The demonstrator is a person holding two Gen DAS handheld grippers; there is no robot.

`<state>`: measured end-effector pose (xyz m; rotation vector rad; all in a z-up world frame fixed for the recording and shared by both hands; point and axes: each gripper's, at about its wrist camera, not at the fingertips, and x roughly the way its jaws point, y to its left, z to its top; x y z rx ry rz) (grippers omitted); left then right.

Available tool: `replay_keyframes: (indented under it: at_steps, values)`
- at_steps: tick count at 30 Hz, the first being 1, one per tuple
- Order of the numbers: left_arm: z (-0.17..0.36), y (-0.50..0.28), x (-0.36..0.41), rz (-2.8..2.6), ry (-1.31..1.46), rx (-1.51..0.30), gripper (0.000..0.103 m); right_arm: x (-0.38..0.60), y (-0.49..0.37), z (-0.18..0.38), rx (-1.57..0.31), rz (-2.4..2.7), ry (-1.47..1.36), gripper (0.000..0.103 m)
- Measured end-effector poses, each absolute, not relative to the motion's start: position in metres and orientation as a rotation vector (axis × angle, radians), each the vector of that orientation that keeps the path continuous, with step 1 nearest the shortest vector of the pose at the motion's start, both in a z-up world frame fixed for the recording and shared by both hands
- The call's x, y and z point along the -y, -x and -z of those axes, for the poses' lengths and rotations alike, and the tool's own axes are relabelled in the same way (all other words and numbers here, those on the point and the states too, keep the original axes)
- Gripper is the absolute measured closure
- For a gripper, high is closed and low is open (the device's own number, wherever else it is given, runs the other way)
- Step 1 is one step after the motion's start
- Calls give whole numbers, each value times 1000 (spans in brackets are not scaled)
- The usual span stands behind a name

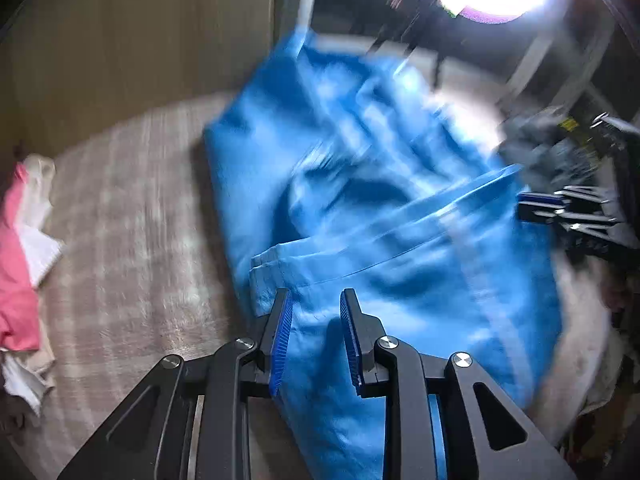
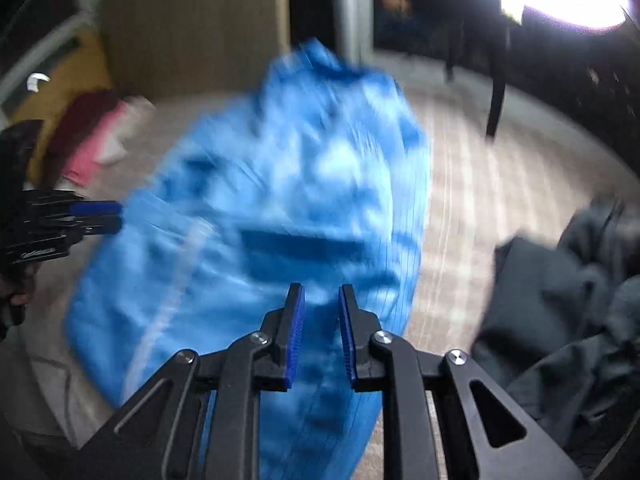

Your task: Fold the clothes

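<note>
Blue garment [image 1: 360, 208] lies crumpled on the plaid bed [image 1: 120, 240]. Your left tool [image 1: 316, 336] and right tool [image 2: 322, 332] each pinch a bunched fold near its edge. Blurry frames: thin grip could slip, wrecking the fold.

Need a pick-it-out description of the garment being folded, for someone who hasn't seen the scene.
Start at the pale checked bedspread. The blue garment lies across its middle, between a pink and white pile and dark grey clothes. It is the only bright blue piece.
</note>
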<state>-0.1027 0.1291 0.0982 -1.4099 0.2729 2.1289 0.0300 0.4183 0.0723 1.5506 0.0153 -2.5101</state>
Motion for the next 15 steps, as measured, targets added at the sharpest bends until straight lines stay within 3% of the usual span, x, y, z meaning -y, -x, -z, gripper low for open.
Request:
replay_keyframes:
  at_steps: [5, 9, 15]
  values:
    - [-96, 115, -119, -2094, 1469, -265, 81, -424, -23, -54, -5, 2424, -1729, 85]
    - [-160, 121, -99, -2161, 1354, -236, 80, -443, -43, -124, -22, 2563, -1531, 85]
    - [-232, 161, -97, -2291, 1167, -289, 66, -474, -23, -200, -130, 2746, -1314, 83]
